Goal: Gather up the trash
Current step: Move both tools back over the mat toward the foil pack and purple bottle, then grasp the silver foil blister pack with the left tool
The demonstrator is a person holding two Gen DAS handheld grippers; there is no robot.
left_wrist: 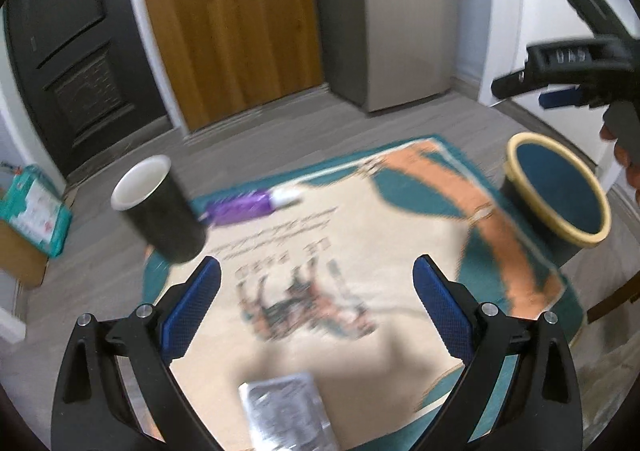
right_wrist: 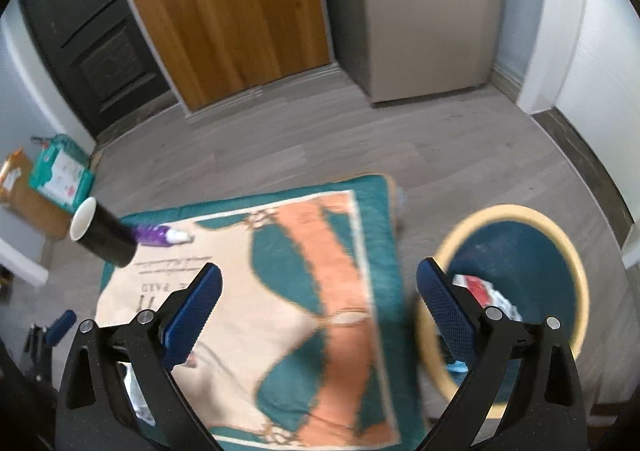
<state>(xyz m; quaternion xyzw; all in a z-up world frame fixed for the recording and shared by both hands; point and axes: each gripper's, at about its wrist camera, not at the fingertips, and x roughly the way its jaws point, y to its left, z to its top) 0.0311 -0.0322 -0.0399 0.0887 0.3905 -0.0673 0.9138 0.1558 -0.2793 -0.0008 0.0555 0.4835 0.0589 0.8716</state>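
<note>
Two grippers hang wide apart, empty — left gripper (left_wrist: 316, 307), right gripper (right_wrist: 318, 309). The black paper cup (left_wrist: 158, 207) with white lining lies on the rug's (left_wrist: 360, 251) far-left edge, mouth pointing left — purple wrapper (left_wrist: 244, 207) just beside.

A patterned rug (left_wrist: 360, 251) in teal, cream and orange lies on the grey wood floor (left_wrist: 280, 131). Beyond the rug's far edge stands a brown wooden door (left_wrist: 228, 23), with a dark door (left_wrist: 68, 51) to its left and a tall beige cabinet (left_wrist: 404, 19) to its right. Left of the rug, near the dark door, a teal package (left_wrist: 34, 211) rests on a cardboard box (left_wrist: 20, 255).
</note>
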